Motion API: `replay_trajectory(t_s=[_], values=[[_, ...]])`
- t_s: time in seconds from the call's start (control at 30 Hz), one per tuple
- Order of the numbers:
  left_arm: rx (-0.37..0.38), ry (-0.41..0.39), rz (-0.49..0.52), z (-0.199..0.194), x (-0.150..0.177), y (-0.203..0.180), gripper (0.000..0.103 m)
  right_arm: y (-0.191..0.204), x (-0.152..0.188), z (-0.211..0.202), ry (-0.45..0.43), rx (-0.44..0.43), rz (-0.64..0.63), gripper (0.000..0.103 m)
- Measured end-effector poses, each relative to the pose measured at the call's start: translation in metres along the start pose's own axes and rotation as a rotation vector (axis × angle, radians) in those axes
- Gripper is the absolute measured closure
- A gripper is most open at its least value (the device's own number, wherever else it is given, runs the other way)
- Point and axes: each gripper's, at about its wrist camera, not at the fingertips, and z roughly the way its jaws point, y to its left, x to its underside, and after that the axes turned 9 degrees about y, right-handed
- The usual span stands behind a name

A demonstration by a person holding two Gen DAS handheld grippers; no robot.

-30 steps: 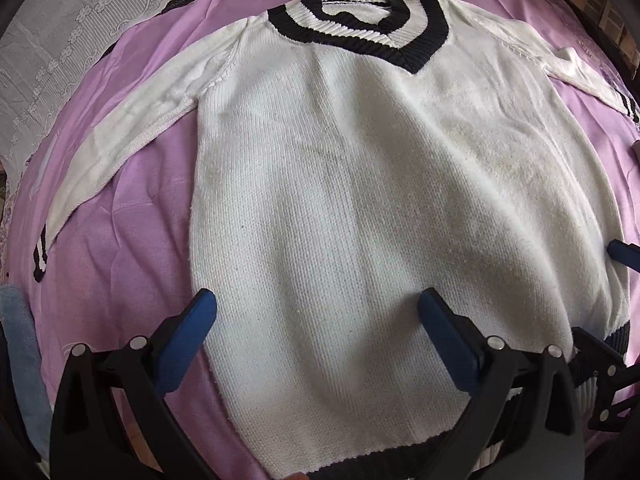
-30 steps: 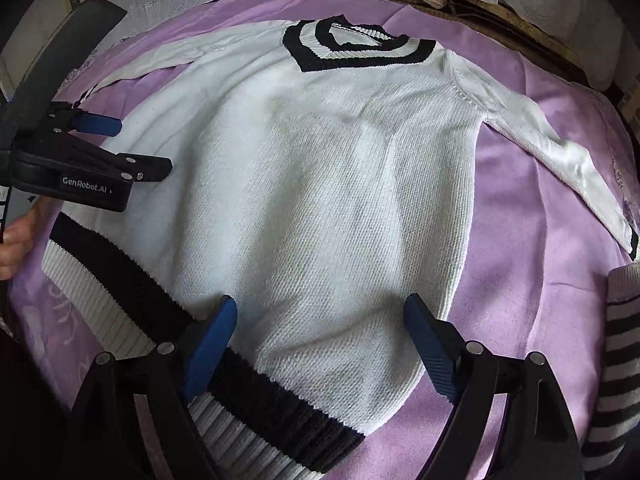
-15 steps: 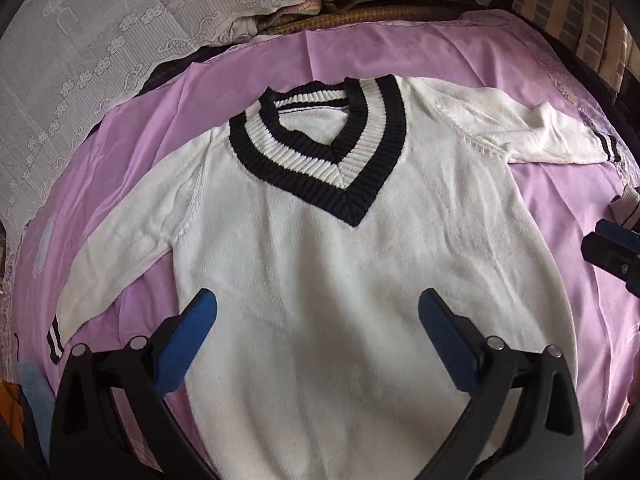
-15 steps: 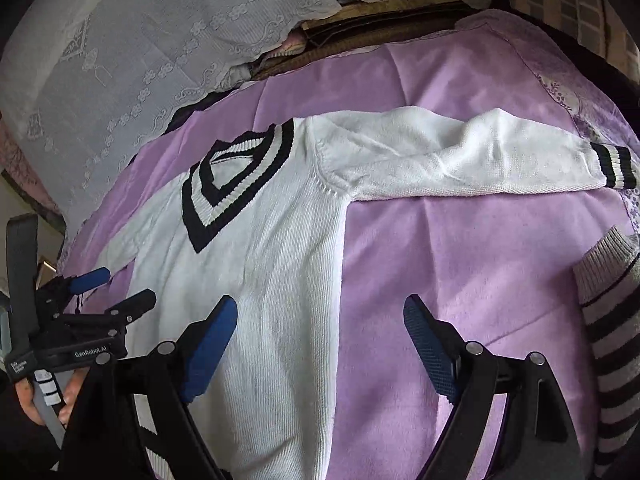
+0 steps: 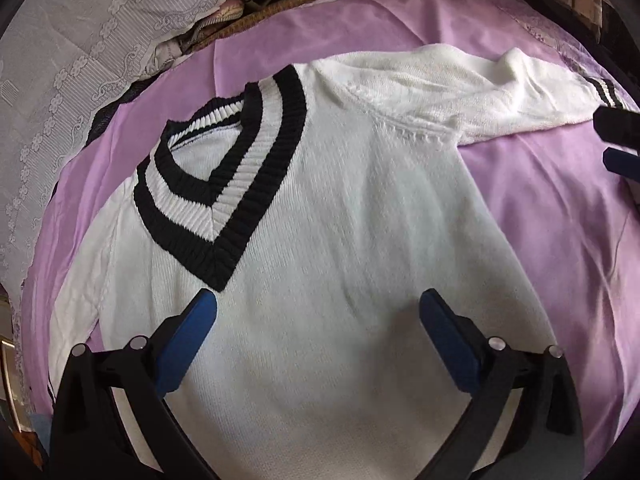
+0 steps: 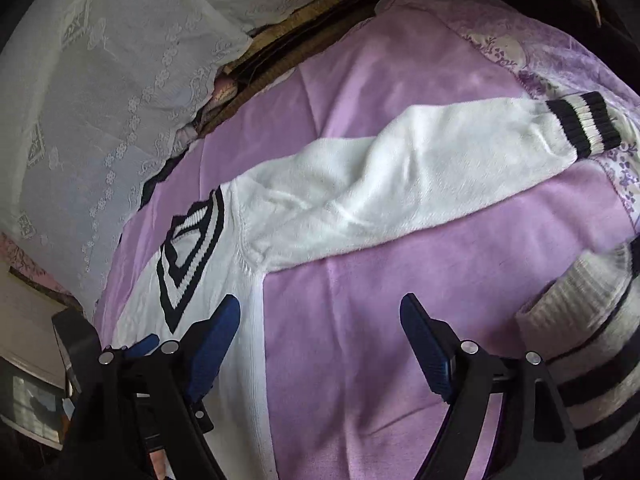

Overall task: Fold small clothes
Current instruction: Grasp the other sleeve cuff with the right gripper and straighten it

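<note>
Both grippers' fingers gape empty; sweater hem cut off, apparently beneath them.

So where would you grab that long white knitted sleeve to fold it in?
Probably at the black-and-white striped cuff of the white knitted sleeve, coming from above its free end: it lies flat and stretched out on the purple blanket, so the thick ribbed edge pinches easiest.

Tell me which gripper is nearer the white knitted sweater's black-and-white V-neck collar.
Left. The left gripper hovers beside the collar; the right gripper, open, sits off the sweater's side.
</note>
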Motion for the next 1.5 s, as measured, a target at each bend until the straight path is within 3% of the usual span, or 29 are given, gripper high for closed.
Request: replay_trajectory(t_s=[0.17, 0.33, 0.57, 0.63, 0.8, 0.9, 1.1, 1.27, 1.37, 1.4, 1.5], values=[[-0.059, -0.147, 0.127, -0.024, -0.043, -0.047, 0.004, -0.086, -0.053, -0.055, -0.157, 0.029, 0.256, 0.03], [-0.147, -0.254, 0.258, -0.027, -0.069, -0.104, 0.004, -0.153, -0.07, -0.078, -0.181, 0.092, 0.423, 0.037], [-0.19, -0.294, 0.329, -0.012, -0.085, -0.146, 0.004, -0.17, -0.077, -0.064, -0.127, 0.099, 0.408, 0.042], [-0.167, -0.29, 0.322, -0.009, -0.091, -0.149, 0.005, -0.174, -0.078, -0.058, -0.117, 0.094, 0.434, 0.05], [-0.074, -0.258, 0.342, -0.002, -0.093, -0.154, 0.049, -0.18, -0.076, -0.052, -0.122, 0.092, 0.462, 0.065], [-0.078, -0.264, 0.375, 0.0, -0.089, -0.163, 0.061, -0.182, -0.076, -0.052, -0.12, 0.091, 0.465, 0.068], [-0.018, -0.243, 0.354, -0.002, -0.089, -0.159, 0.068, -0.186, -0.065, -0.069, -0.167, 0.066, 0.535, 0.067], [-0.068, -0.255, 0.379, 0.003, -0.085, -0.169, 0.067, -0.193, -0.075, -0.053, -0.119, 0.066, 0.573, 0.067], [-0.062, -0.25, 0.368, 0.002, -0.085, -0.169, 0.069, -0.197, -0.078, -0.044, -0.092, 0.074, 0.606, 0.067], [-0.044, -0.244, 0.363, 0.002, -0.085, -0.168, 0.073, -0.197, -0.079, -0.041, -0.086, 0.081, 0.601, 0.069], [-0.004, -0.231, 0.37, 0.0, -0.085, -0.168, 0.089, -0.196, -0.077, -0.043, -0.126, 0.096, 0.584, 0.089]])
